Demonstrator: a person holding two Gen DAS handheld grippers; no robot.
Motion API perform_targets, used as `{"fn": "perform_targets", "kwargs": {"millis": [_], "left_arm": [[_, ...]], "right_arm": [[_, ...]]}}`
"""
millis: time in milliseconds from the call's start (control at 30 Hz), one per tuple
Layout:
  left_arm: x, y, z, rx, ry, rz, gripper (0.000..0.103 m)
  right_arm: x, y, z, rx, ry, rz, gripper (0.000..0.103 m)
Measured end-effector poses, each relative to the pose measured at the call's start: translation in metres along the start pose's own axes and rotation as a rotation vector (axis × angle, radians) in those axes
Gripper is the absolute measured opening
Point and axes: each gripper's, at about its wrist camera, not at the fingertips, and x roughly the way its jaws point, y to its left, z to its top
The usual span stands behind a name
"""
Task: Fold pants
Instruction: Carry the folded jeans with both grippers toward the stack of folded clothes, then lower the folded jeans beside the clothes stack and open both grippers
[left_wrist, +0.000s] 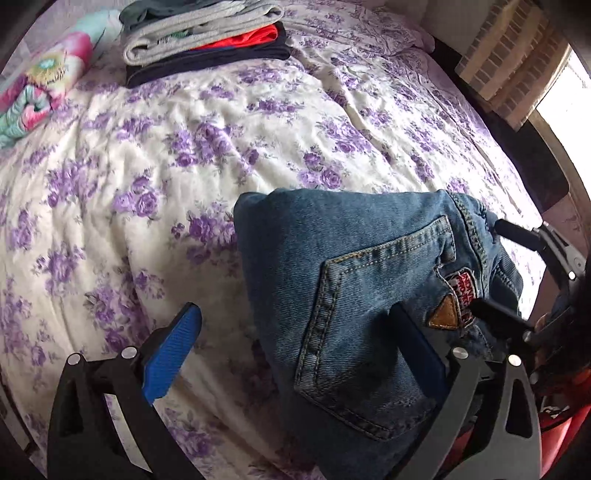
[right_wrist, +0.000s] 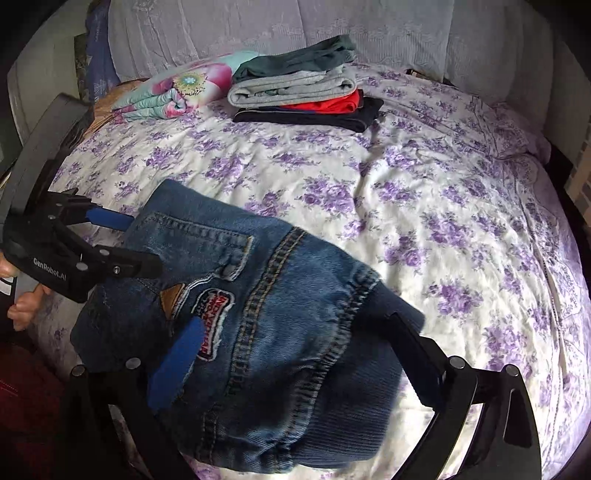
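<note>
A wide bed under a white bedspread printed with purple roses (left_wrist: 229, 122) (right_wrist: 424, 192) fills the space ahead of both hand-held grippers. Lying on it, right at the fingers of both tools, is the folded bundle of blue denim pants (left_wrist: 354, 295) (right_wrist: 266, 332), back pocket and a red-and-white embroidered patch (left_wrist: 466, 286) (right_wrist: 212, 314) facing up, with a ribbed dark-blue cuff (right_wrist: 362, 406) at its near edge in the right wrist view.

Far ahead of the grippers, near the head of the bed, sits a stack of folded clothes in dark green, grey, red and navy (left_wrist: 207, 40) (right_wrist: 303, 88). Just to its left lies a folded floral blanket in pink and mint (left_wrist: 40, 81) (right_wrist: 177, 88).

The left hand-held gripper (left_wrist: 295, 354) (right_wrist: 129, 240) is spread wide, its blue-padded fingers (left_wrist: 173, 358) apart; one finger lies over bare bedspread, the other presses on the denim's pocket side. The right hand-held gripper (right_wrist: 295, 354) (left_wrist: 491, 266) is likewise spread wide, straddling the bundle across the waistband, fingers resting against the cloth without pinching it. A person's hand (right_wrist: 22, 302) shows behind the left tool.
</note>
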Motion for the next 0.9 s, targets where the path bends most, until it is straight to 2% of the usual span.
{"fn": "perform_targets", "kwargs": {"millis": [133, 267, 400, 700, 900], "left_arm": [[-0.008, -0.008, 0.003, 0.039, -0.018, 0.039, 0.098], [-0.008, -0.011, 0.003, 0.047, -0.021, 0.044, 0.098], [-0.006, -0.017, 0.006, 0.059, -0.027, 0.053, 0.098], [0.000, -0.022, 0.010, 0.051, -0.016, 0.054, 0.098], [0.003, -0.020, 0.009, 0.024, -0.013, 0.050, 0.099]], "right_arm": [[-0.016, -0.030, -0.001, 0.086, -0.027, 0.011, 0.099], [-0.008, -0.065, -0.008, 0.248, 0.020, 0.050, 0.099], [0.004, -0.080, -0.018, 0.380, 0.043, 0.118, 0.099], [0.029, -0.081, -0.019, 0.409, 0.085, 0.210, 0.099], [0.044, -0.089, -0.023, 0.462, 0.104, 0.324, 0.099]]}}
